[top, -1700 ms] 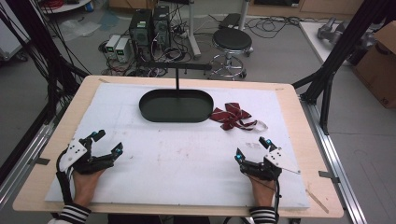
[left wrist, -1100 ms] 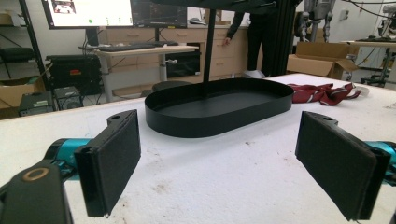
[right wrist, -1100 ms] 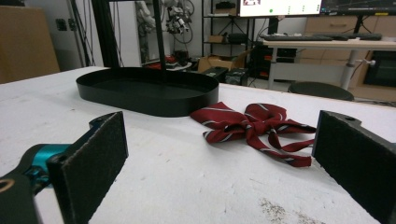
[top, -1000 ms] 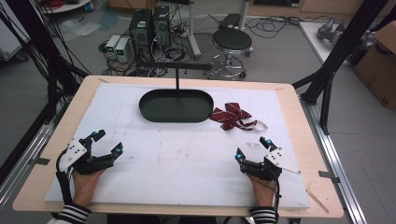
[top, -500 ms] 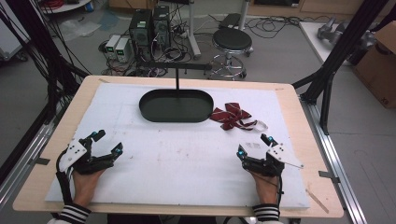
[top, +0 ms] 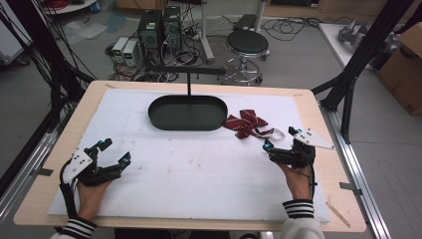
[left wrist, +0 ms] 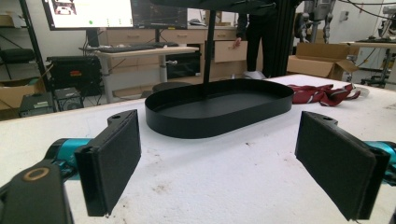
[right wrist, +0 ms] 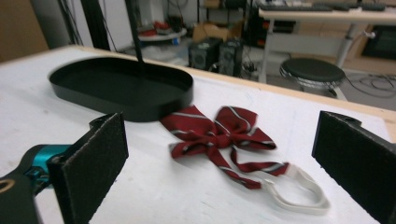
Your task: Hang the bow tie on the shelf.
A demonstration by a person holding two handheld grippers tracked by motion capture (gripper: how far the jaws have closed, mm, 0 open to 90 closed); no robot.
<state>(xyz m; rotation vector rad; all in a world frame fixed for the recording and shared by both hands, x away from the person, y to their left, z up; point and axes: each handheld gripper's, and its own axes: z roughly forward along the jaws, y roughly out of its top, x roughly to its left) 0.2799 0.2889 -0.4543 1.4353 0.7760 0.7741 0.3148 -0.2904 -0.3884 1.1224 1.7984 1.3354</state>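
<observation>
The right tongs [top: 282,143] stand wide apart near the right edge of the worktop [top: 199,184], and in the right gripper view the dark red bow tie [right wrist: 218,134] lies just ahead, between the lines of the two black pads [right wrist: 95,158]. The bow tie [top: 247,123] lies flat on the white cover, with its left wing touching or almost touching the wall of the black oval tray [top: 188,113], and its white strap loop [right wrist: 294,191] lies on the side nearer to the tongs. The left tongs [top: 115,152] are also apart and hold nothing; they rest low at the left of the worktop, well away from the bow tie, and their view looks toward the tray [left wrist: 219,112]. I judge that the step in hand is the reach of the right tongs to the bow tie, probably to lift it into the tray. To do it well, the tongs should go forward and low, and aim at the middle knot, where the cloth is thickest. The thin ribbon tails and the strap would slip or hang down. The jaws should close only when the knot is fully between the pads, and the lower edges should nearly brush the cover, because the cloth is flat and soft.
</observation>
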